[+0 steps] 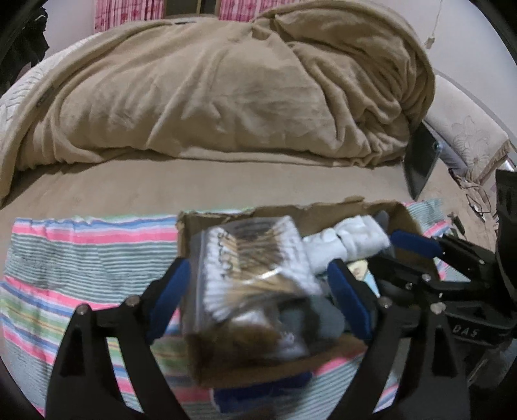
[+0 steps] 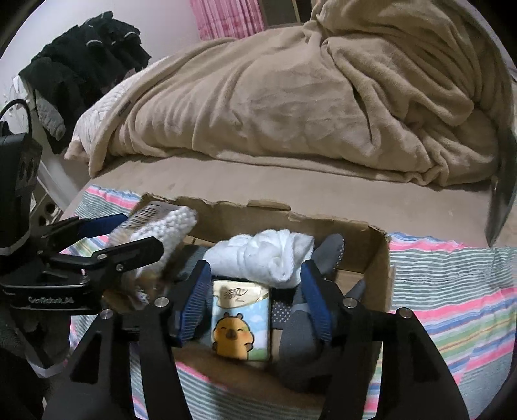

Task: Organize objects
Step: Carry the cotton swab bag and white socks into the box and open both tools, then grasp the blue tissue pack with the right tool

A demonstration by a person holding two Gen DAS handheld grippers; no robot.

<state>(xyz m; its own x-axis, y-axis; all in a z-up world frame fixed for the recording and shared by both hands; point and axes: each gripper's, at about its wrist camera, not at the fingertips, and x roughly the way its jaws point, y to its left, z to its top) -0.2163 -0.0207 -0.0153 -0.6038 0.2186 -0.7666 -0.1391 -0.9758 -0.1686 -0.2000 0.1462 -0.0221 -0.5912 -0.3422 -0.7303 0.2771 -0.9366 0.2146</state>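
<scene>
- Left tongs point(image 1: 258, 284) look clenched on a blurred pack of cotton swabs point(image 1: 255, 268), held over the cardboard box point(image 2: 376, 258), likely for dropping in.
- Right tongs point(image 2: 255, 303) gape, released, straddling the tissue packet point(image 2: 240, 320) inside.
- White cloth point(image 2: 268, 255) lies behind; the box sits on the bed's striped cloth point(image 2: 452, 290).

A bed point(image 1: 194, 181) heaped with a rumpled tan blanket point(image 1: 226, 87) stands before pale walls point(image 2: 168, 29) and pink curtains point(image 2: 226, 16).
</scene>
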